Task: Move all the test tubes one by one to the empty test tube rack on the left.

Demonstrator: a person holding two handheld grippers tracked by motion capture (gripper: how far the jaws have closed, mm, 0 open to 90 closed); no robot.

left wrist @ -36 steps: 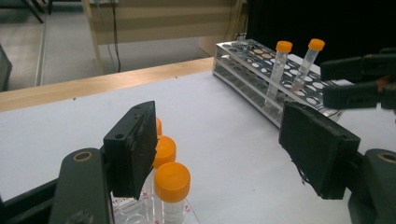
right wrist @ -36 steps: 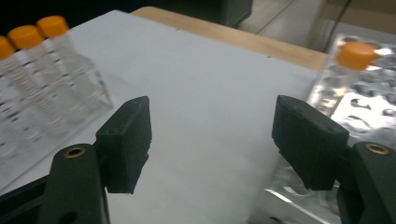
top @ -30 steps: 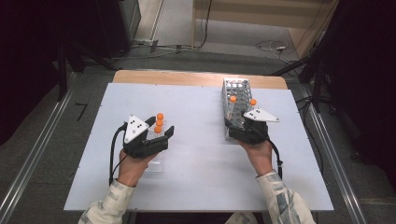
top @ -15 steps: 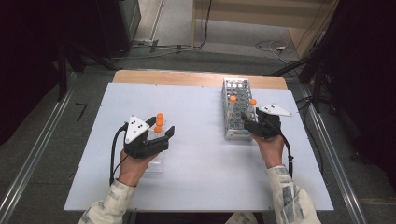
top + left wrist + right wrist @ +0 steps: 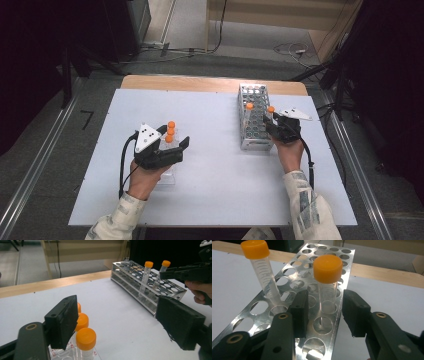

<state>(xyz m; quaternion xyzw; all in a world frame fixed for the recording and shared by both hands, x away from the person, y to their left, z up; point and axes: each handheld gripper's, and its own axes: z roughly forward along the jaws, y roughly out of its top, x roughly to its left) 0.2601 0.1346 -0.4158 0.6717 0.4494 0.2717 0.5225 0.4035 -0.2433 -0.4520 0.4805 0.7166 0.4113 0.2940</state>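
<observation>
Left claw spread wide, forearm low over counter, beside three orange-capped tubes. Right claw level at metal rack, jaws just closing around orange-capped tube standing in rack, pads not yet touching.

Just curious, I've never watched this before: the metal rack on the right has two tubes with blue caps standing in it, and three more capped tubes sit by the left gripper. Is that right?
Not quite: the caps are orange, not blue. The right gripper view shows both tubes in the metal rack wearing orange caps. Three more capped tubes do sit by the left gripper, as the high view shows.
</observation>
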